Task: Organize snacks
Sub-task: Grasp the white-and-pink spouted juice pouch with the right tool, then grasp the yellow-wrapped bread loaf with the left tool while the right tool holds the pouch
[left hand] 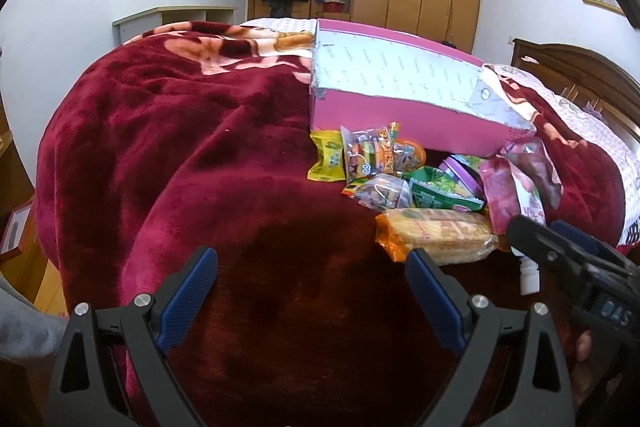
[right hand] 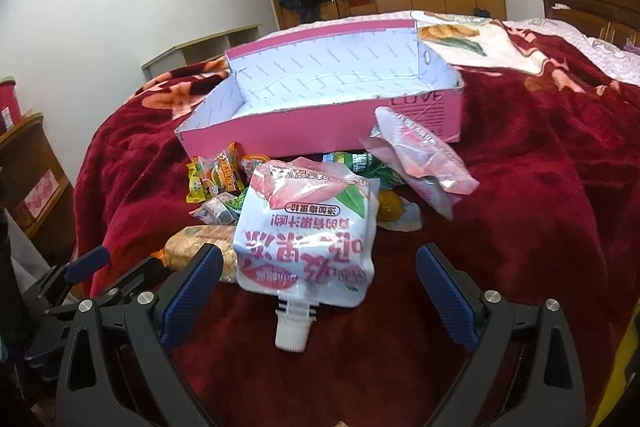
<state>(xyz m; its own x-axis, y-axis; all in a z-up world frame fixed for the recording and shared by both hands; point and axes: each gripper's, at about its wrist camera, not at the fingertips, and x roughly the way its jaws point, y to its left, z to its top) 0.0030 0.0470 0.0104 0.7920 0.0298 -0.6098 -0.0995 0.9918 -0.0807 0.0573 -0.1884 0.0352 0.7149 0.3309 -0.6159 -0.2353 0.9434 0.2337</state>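
A pile of snacks lies on a red blanket in front of an open pink box (left hand: 400, 115) (right hand: 320, 135) with a white lining. A white and pink jelly pouch (right hand: 308, 239) with a white spout lies between the fingers of my open right gripper (right hand: 320, 267), not gripped. A cracker pack (left hand: 436, 235) (right hand: 200, 251) lies left of the pouch. My left gripper (left hand: 312, 267) is open and empty over bare blanket, its right fingertip close to the cracker pack. The right gripper also shows in the left wrist view (left hand: 576, 259).
Other snacks: a yellow packet (left hand: 328, 161), a clear candy bag (left hand: 372, 155), a green packet (left hand: 444, 191), a pink bag (right hand: 420, 159) leaning on the box. The bed's left edge drops to the floor. A wooden headboard (right hand: 592, 3) stands at the right, wardrobes behind.
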